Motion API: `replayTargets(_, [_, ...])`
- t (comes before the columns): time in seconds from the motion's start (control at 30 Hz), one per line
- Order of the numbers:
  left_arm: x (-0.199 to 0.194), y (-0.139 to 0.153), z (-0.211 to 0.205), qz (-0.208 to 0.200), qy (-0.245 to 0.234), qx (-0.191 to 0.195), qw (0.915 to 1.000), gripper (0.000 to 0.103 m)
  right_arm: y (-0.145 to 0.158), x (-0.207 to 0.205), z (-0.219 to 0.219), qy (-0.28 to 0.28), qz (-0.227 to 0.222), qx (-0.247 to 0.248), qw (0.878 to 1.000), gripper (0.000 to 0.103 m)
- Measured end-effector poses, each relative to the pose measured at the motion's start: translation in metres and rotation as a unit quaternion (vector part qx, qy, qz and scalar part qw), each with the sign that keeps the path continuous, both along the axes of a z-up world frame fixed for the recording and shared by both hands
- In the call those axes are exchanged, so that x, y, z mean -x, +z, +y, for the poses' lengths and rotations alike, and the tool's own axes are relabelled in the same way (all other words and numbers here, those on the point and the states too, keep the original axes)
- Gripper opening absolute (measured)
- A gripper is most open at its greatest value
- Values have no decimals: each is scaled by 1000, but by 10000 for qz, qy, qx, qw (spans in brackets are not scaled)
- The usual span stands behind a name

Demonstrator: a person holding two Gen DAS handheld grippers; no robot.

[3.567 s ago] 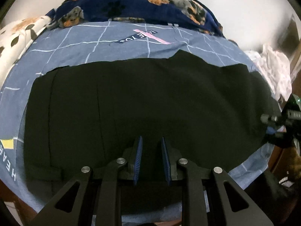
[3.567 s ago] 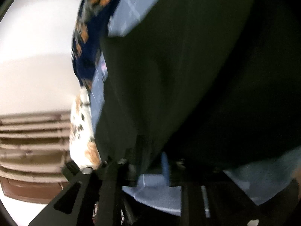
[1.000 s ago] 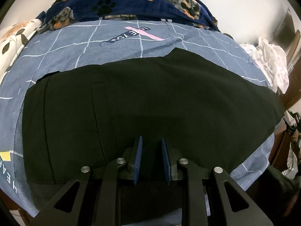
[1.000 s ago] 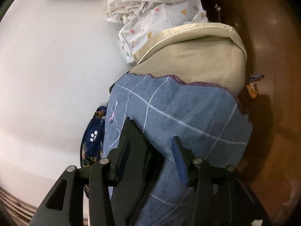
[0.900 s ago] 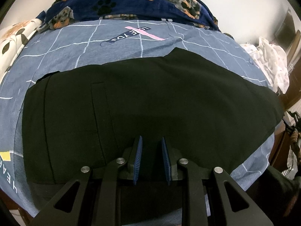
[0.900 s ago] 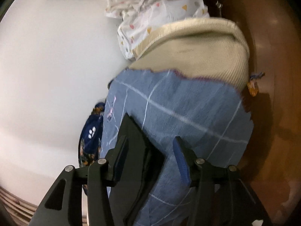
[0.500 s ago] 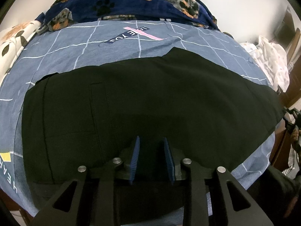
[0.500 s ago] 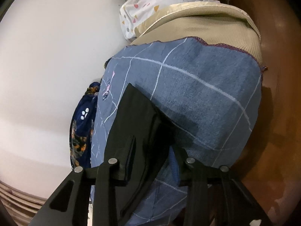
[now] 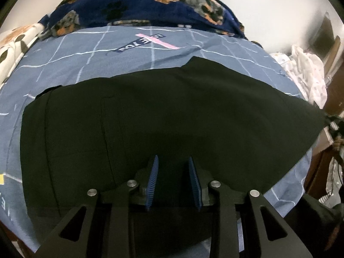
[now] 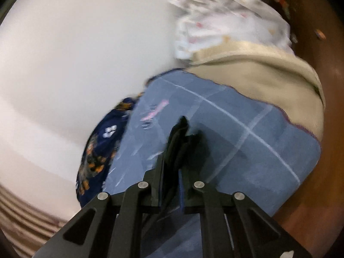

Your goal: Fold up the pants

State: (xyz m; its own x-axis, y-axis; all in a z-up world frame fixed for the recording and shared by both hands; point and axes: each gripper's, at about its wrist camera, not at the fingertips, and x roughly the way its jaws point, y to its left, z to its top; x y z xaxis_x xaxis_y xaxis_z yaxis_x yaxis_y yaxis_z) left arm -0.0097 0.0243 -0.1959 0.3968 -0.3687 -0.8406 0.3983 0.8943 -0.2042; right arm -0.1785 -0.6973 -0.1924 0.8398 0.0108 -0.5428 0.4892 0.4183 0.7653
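Left wrist view: our left gripper [image 9: 173, 181] hovered over the near edge of the black pants [image 9: 163, 116], jaws spread, nothing between the blue pads [image 9: 153, 180]. The gap read slightly wider than a second before. The pants lay flat ahead of it across the blue grid bedsheet [image 9: 90, 56], waistband end off to its left, leg end running out to its far right. The dog-print blanket [image 9: 150, 6] sat beyond. The garment outline was unchanged.

Right wrist view (motion-blurred): our right gripper [image 10: 171, 167] had gone from spread a second ago to pinching the bunched pants hem [image 10: 182, 133] between its jaws. Bedsheet and the beige mattress corner [image 10: 268, 68] lay beyond it.

We judged the leg end secured, so the lengthwise fold toward the waistband could begin; the left gripper held nothing yet.
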Motion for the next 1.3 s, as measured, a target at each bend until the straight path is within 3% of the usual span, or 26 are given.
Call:
replayTargets(0.07, [4, 0, -6, -130, -58, -188, 9997, 32, -33, 3, -4, -160, 265, -296, 9991, 10])
replayTargets(0.17, [6, 0, -7, -191, -137, -229, 9995, 33, -65, 24, -3, -389, -247, -791, 9958, 9])
replayTargets(0.3, [2, 1, -5, -99, -149, -161, 9997, 34, -65, 25, 0, -399, -364, -899, 9945, 15])
replayTargets(0.43, [2, 2, -5, -95, -112, -126, 9998, 36, -42, 57, 7, -930, -489, -768, 9915, 18])
replayTargets(0.5, [3, 1, -5, -101, -135, -47, 9998, 44, -27, 58, 35, -286, -835, -975, 9913, 18])
replayTargets(0.57, [6, 2, -9, -220, -163, -88, 9996, 45, -18, 41, 72, 678, -745, -1139, 9884, 18])
replayTargets(0.63, [10, 2, -12, -310, -231, -155, 9991, 45, -20, 15, 121, 1553, -668, -1461, 9747, 20])
replayTargets(0.77, [14, 9, -13, -371, -218, -186, 9989, 45, -40, -30, 182, 2360, -259, -1826, 9541, 23])
replayTargets(0.83, [17, 17, -10, -490, -77, -174, 9986, 49, -51, -42, 195, 2434, -119, -1931, 9505, 23])
replayTargets(0.9, [19, 25, -5, -596, 57, -65, 9982, 62, -61, -47, 202, 2402, 63, -2066, 9485, 24])
replayTargets(1.0, [20, 33, 2, -652, 247, 158, 9974, 67, -62, -45, 205, 2333, 109, -2104, 9493, 25])
replayTargets(1.1, [16, 32, 2, -532, 306, 313, 9976, 69, -61, -46, 202, 2261, 106, -2164, 9497, 30])
replayTargets(1.3, [17, 19, -3, -362, 228, 178, 9989, 69, -61, -58, 202, 2291, 69, -2176, 9488, 46])
